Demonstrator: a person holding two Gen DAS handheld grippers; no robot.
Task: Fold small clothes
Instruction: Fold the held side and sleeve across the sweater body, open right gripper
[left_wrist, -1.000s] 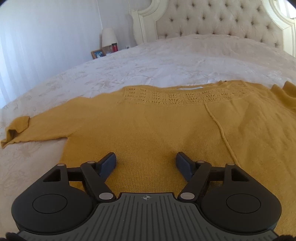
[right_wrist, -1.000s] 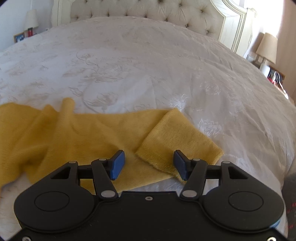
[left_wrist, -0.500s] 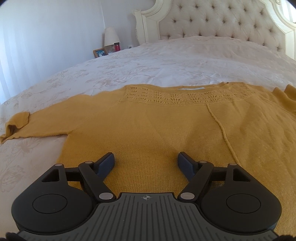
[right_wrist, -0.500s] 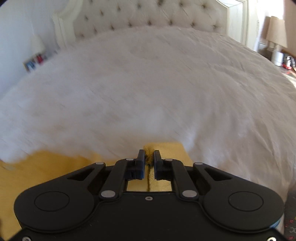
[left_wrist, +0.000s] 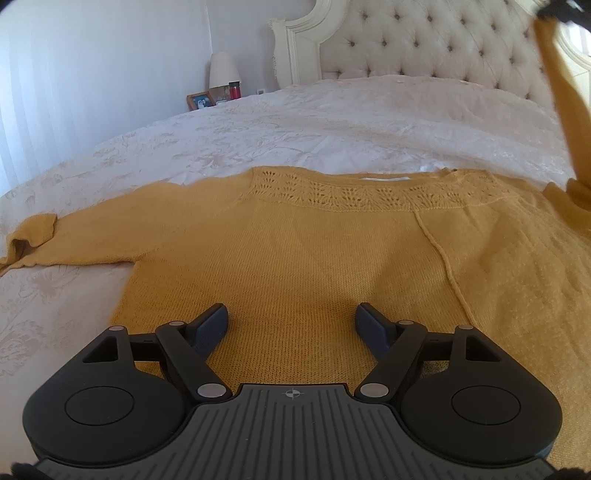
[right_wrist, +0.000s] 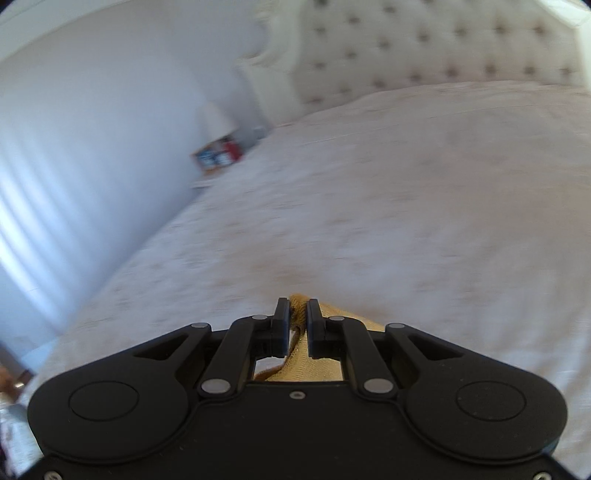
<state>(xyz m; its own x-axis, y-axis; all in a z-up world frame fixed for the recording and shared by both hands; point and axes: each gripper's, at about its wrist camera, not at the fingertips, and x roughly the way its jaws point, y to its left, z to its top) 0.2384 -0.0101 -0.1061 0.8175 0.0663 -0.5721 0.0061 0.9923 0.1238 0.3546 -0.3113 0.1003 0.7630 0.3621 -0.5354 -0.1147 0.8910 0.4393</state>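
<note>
A mustard-yellow knit sweater (left_wrist: 314, 251) lies flat on the white bedspread, lace neckline toward the headboard. Its left sleeve (left_wrist: 55, 240) stretches out to the left, cuff curled. My left gripper (left_wrist: 291, 319) hovers open low over the sweater's body, nothing between its fingers. The right sleeve (left_wrist: 565, 96) hangs lifted at the upper right edge of the left wrist view. My right gripper (right_wrist: 297, 314) is shut on that sleeve's cuff (right_wrist: 299, 354), held high above the bed; yellow knit bunches between and below its fingers.
The white embroidered bedspread (left_wrist: 332, 122) spreads toward a tufted cream headboard (left_wrist: 424, 40). A bedside table at the far left holds a lamp (left_wrist: 222, 70), a photo frame (left_wrist: 200, 100) and a red cup. A pale curtain covers the left wall.
My right gripper closed on the right sleeve's cuff and rose with it, swinging left; the sleeve now hangs up in the air. The left gripper stayed in place.
</note>
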